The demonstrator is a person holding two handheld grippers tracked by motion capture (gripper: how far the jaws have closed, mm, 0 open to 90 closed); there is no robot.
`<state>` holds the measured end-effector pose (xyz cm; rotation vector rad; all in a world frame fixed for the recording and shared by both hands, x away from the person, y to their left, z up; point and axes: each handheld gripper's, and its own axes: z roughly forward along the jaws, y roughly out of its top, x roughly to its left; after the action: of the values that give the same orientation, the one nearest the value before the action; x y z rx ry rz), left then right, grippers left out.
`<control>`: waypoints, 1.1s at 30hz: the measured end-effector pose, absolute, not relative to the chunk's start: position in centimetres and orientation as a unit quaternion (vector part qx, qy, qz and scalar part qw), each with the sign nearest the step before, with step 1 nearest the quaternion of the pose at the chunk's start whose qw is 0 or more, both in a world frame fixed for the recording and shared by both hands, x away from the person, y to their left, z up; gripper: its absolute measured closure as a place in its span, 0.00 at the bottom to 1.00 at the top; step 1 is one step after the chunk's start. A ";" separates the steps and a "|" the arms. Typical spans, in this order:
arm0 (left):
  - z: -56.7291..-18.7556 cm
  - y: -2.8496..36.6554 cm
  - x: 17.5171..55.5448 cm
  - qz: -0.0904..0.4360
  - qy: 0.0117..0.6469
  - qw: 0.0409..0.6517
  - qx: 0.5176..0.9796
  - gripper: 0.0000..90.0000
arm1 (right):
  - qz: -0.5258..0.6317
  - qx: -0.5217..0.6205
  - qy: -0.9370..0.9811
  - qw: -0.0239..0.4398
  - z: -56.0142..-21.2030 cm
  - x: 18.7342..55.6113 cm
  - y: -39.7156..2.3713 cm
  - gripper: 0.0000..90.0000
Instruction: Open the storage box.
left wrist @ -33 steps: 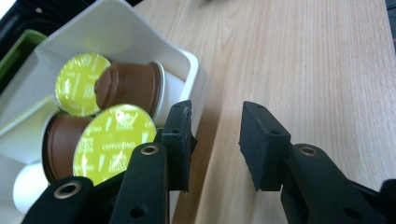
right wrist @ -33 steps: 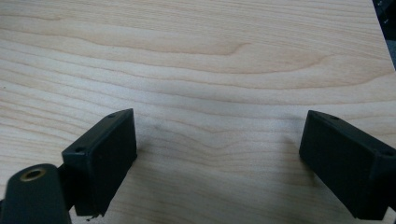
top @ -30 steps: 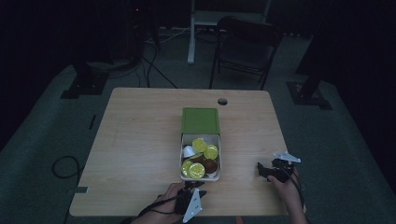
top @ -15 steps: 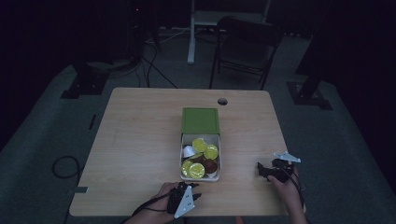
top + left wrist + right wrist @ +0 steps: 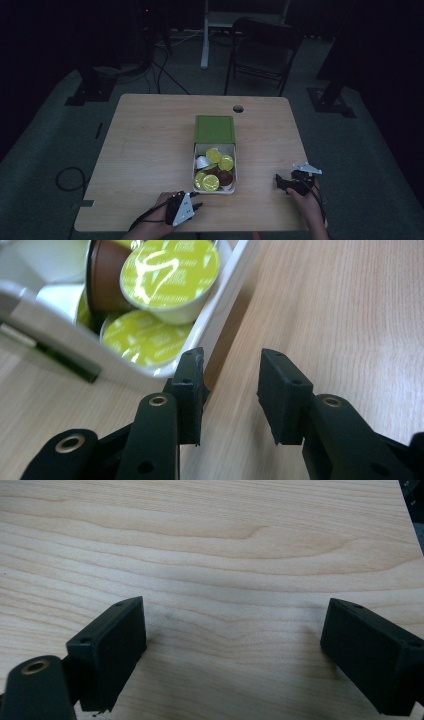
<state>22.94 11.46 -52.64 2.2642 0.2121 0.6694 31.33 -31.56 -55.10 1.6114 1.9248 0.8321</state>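
The left hand-held gripper (image 5: 230, 390) is held low over the bench (image 5: 350, 315) with its jaws narrowly parted and nothing gripped, lined up just short of the near corner of the white tray (image 5: 220, 315). Yellow-lidded capsules (image 5: 170, 272) are kept together inside the tray (just ahead, to one side). The right hand-held gripper (image 5: 232, 650), wide open and empty, is parked well apart.

Matt wood table (image 5: 225, 540), glossy foil capsules (image 5: 170, 272)

capsules (image 5: 214, 172) in tray (image 5: 233, 189), lid (image 5: 214, 129) behind
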 end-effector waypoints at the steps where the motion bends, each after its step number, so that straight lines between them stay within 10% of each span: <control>1: -52.7 11.7 22.9 0.261 0.086 0.375 0.885 0.70 | 0.305 0.590 0.706 0.246 -55.1 31.3 -31.6 0.12; 33: -52.4 18.4 25.0 0.258 0.213 0.394 0.856 0.68 | 0.305 0.591 0.706 0.246 -55.1 31.3 -31.6 0.12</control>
<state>25.04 18.41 -52.43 2.1705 0.5410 0.6549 31.33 -31.56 -55.10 1.6111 1.9250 0.8317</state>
